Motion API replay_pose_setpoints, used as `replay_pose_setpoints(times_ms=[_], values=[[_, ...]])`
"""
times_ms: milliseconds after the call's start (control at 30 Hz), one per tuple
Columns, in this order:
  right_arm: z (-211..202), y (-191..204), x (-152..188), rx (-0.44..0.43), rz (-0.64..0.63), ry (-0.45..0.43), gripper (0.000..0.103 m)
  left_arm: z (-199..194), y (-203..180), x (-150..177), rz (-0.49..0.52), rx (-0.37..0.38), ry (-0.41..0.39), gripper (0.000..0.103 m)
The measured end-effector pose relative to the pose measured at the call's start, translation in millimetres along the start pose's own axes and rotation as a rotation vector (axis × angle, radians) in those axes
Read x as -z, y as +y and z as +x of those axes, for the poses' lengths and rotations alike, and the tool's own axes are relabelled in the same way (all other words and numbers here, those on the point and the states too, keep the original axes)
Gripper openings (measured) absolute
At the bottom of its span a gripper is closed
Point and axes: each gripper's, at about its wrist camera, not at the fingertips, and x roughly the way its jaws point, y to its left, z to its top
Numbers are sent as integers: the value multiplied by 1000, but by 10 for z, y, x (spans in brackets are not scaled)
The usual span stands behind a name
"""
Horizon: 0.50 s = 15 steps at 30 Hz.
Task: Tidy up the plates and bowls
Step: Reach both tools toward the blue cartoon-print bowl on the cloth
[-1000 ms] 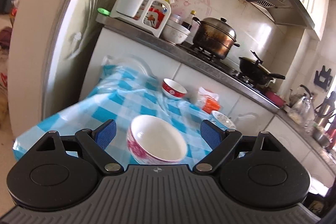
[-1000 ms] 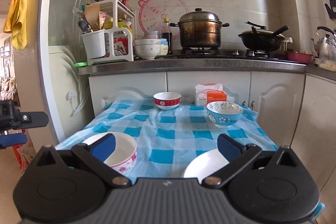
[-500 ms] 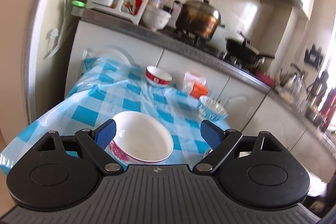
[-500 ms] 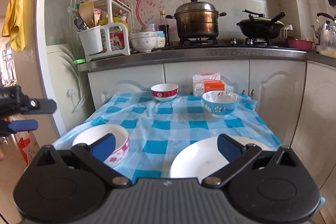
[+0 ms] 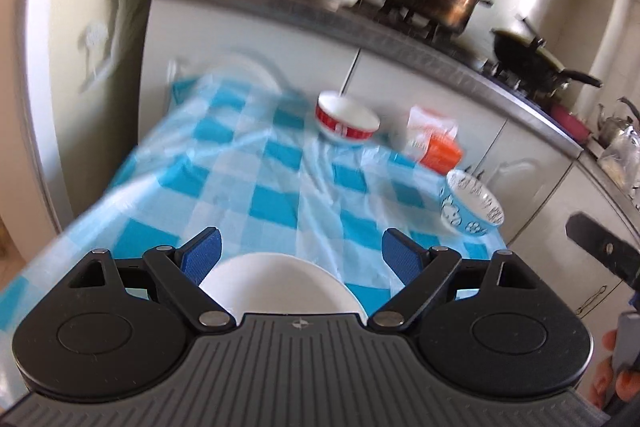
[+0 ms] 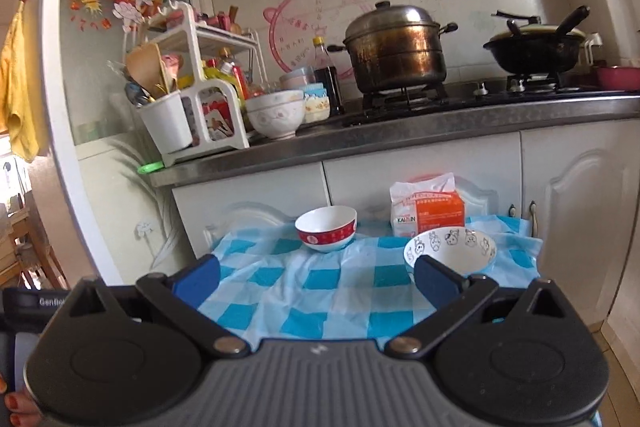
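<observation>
A table under a blue-and-white checked cloth [image 5: 276, 187] carries the dishes. A red-rimmed bowl [image 5: 347, 122] [image 6: 326, 229] stands at the far side, with a blue cartoon-print bowl [image 5: 472, 203] [image 6: 450, 251] to its right. In the left wrist view a white bowl [image 5: 280, 281] lies right below my left gripper [image 5: 301, 254], which is open above it without touching. My right gripper [image 6: 316, 277] is open too, held over the cloth with nothing between its fingers, and the blue bowl shows just behind its right finger.
An orange-and-white packet [image 6: 428, 211] leans on the cabinets behind the bowls. The counter [image 6: 400, 131] above holds a steel pot [image 6: 394, 49], a black wok [image 6: 536, 45], a white rack [image 6: 192, 99] and stacked bowls. A fridge wall [image 5: 80, 27] borders the table's left side.
Both grippers moved forward over the table. The white bowl slid down under my left gripper; the white plate and flowered bowl dropped out of the right wrist view. Both jaws stayed open.
</observation>
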Motion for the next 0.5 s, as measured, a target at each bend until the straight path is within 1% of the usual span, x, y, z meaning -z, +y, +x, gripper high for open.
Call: replay_pose_setpoints(times_ms=[100,233,367,433,500], values=[[247,-48,-76,0,-8,71,102,158,-1,-107,-46,-15,67,103],[508,-31,-163,-11,-25,162,102,228,-6,-265,-70,-80,102,103],[762,-51,-287,-16,16,243,102,290,37,-432,-121,-143,163,103],[855,-69,-349,-13,35,266,102,297,43,-530,-137,-157,172,103],[962,-99,-422,-11,47,289,102,308,11,-624,-128,-169,176,103]])
